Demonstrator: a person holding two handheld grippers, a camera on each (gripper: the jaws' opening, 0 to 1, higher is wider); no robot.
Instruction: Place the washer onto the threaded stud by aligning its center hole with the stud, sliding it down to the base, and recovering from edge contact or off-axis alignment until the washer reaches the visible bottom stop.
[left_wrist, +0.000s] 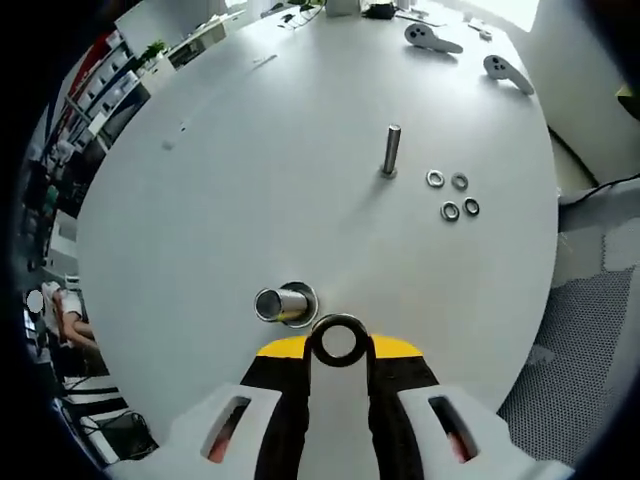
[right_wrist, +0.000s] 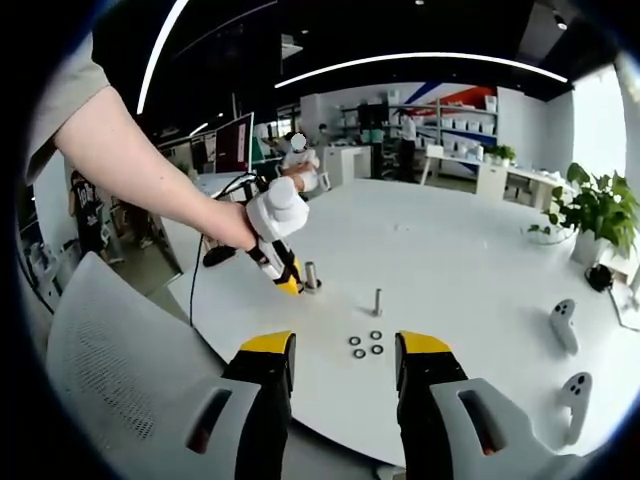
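On the white table (left_wrist: 200, 200), the left gripper (left_wrist: 339, 345), jaws clamped on the washer (left_wrist: 338, 340), holds it just beside the upright threaded stud (left_wrist: 283, 303), while the right gripper (right_wrist: 340, 365) hangs open, well back.

A white table (left_wrist: 250, 180) bears silver washers (left_wrist: 452, 195) and a grey stud (left_wrist: 391, 150); yellow-tipped black left claw (left_wrist: 339, 352).
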